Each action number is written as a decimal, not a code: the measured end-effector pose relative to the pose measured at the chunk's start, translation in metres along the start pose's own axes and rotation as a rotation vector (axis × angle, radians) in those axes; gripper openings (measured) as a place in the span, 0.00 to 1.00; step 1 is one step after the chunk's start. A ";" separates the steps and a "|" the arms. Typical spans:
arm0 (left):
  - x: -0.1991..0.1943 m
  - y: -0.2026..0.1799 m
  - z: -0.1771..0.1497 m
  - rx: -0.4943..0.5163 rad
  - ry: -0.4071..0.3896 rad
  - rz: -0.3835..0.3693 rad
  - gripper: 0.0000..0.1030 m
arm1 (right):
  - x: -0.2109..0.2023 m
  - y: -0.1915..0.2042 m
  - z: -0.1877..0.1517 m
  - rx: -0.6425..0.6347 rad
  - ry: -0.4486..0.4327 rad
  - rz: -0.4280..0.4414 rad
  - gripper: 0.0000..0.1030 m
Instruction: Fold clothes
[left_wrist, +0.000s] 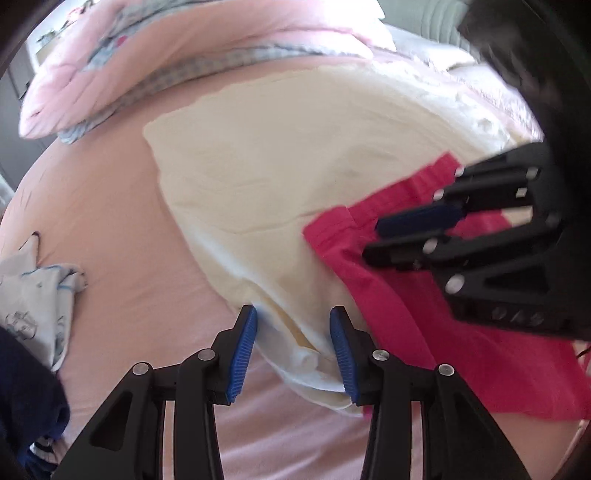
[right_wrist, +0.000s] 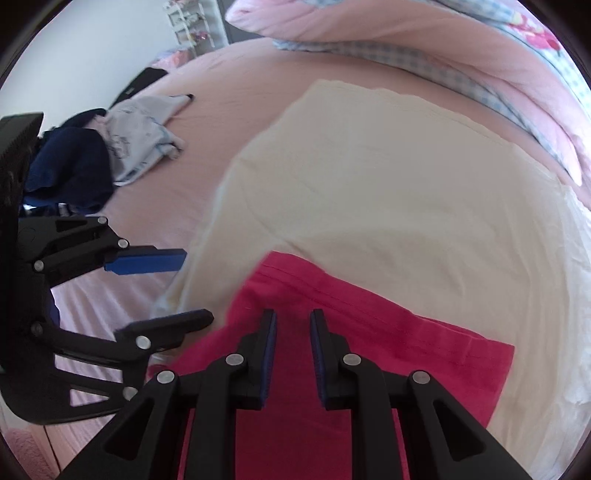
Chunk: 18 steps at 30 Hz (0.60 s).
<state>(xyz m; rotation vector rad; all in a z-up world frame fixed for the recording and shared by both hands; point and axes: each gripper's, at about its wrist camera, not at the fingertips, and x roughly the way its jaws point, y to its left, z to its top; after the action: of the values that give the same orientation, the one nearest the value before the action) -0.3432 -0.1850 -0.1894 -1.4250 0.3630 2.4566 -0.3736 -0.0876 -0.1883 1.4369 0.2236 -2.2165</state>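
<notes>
Cream garment (left_wrist: 280, 192): soft, limp; grasp its near corner.
Left claw (left_wrist: 293, 350): parted astride that corner, not pinching.
Right claw (right_wrist: 293, 354): slightly parted, empty, over pink cloth (right_wrist: 369, 354).

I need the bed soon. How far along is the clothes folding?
Early. Done: the red garment lies flat on the cream garment. In hand: the left hand-held gripper straddles the cream corner without pinching; the right hand-held gripper hovers open over the red. Left: the grey-white garment and the navy garment, both crumpled.

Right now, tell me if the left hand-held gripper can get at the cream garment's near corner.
Probably yes: the left hand-held gripper already straddles the cream garment corner, jaws apart, nothing between.
</notes>
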 end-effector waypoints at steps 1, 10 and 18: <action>0.003 -0.002 -0.003 0.024 -0.003 0.007 0.37 | 0.001 -0.005 -0.001 0.011 0.006 0.000 0.17; -0.023 -0.019 -0.027 0.288 0.049 -0.099 0.27 | 0.001 -0.020 -0.008 0.018 0.008 -0.022 0.17; -0.041 -0.002 -0.050 0.236 0.113 -0.116 0.29 | -0.005 -0.021 -0.007 0.043 0.006 -0.033 0.17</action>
<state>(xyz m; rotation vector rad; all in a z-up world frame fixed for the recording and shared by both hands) -0.2833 -0.2052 -0.1779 -1.4430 0.5581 2.1665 -0.3761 -0.0649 -0.1897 1.4730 0.2042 -2.2569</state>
